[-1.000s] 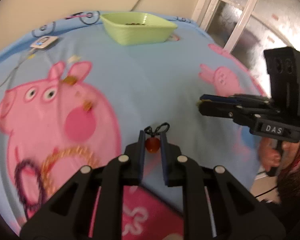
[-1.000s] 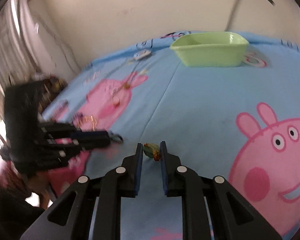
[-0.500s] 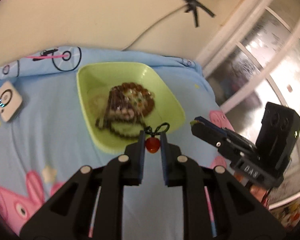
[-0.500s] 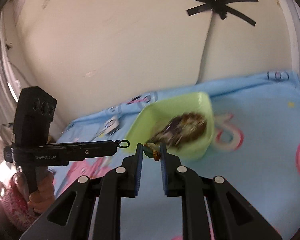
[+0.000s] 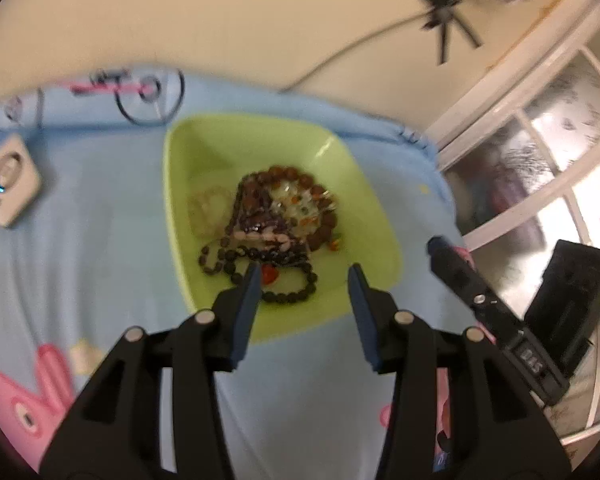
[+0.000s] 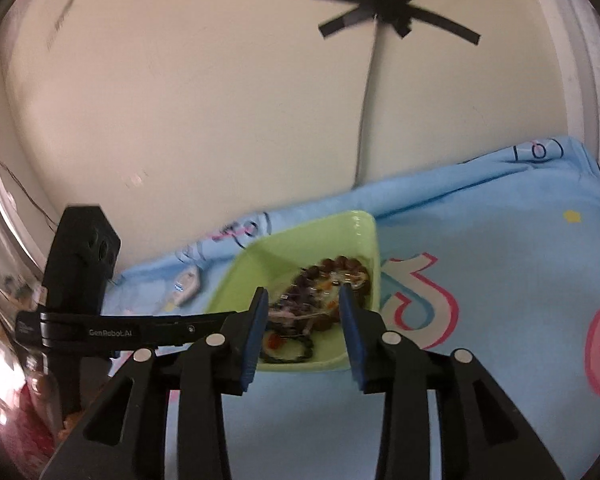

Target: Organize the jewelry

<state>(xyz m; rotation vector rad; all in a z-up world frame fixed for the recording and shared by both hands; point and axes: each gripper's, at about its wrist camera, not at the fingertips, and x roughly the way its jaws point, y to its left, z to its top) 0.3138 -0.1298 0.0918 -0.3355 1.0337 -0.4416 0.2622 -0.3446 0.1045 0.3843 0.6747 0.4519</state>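
Jaws of both grippers — left (image 5: 303, 276), right (image 6: 303, 299) — gape empty over jewelry-filled dish (image 5: 374, 216).

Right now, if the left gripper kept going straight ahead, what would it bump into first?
Probably the pile of beaded bracelets in the light green plastic dish; the open left gripper points into it, though depth is unclear.

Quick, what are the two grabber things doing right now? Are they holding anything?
Left gripper: open, holding nothing, above the green bowl of jewelry.
Right gripper: open, holding nothing, also over the bowl.
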